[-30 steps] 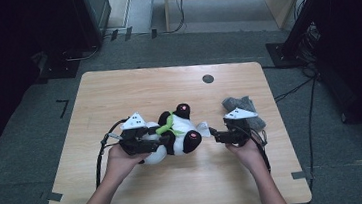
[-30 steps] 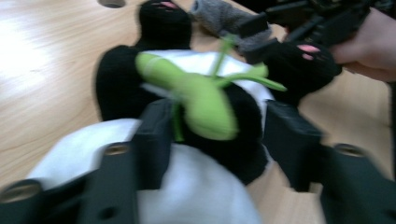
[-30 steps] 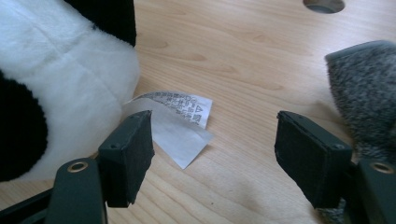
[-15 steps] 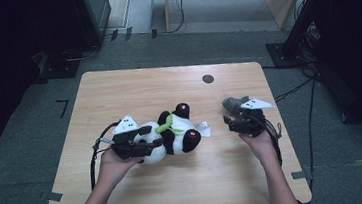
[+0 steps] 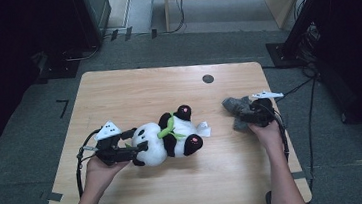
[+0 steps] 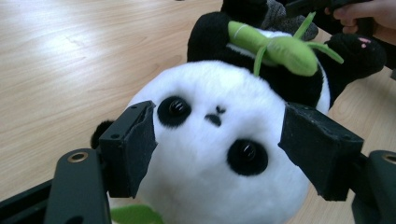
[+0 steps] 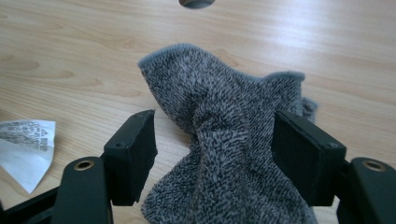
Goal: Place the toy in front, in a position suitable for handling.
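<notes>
Grey fuzzy cloth [image 7: 233, 154] sat near the worktop's [image 5: 133, 91] right edge, between the right claw's [image 7: 215, 154] closing jaws, not yet pinched. The left claw [image 6: 219, 154] had been opening, loose around the plush panda's [image 5: 170, 138] head mid-worktop. I'd grab the bunched fold deep before lifting.

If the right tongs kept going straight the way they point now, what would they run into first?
The grey cloth. It already bunches up between the right tongs, whose jaws have just been closing; the right pad seems to touch it, the left stands apart. Beyond the cloth lies bare table, with a round hole farther off.
</notes>
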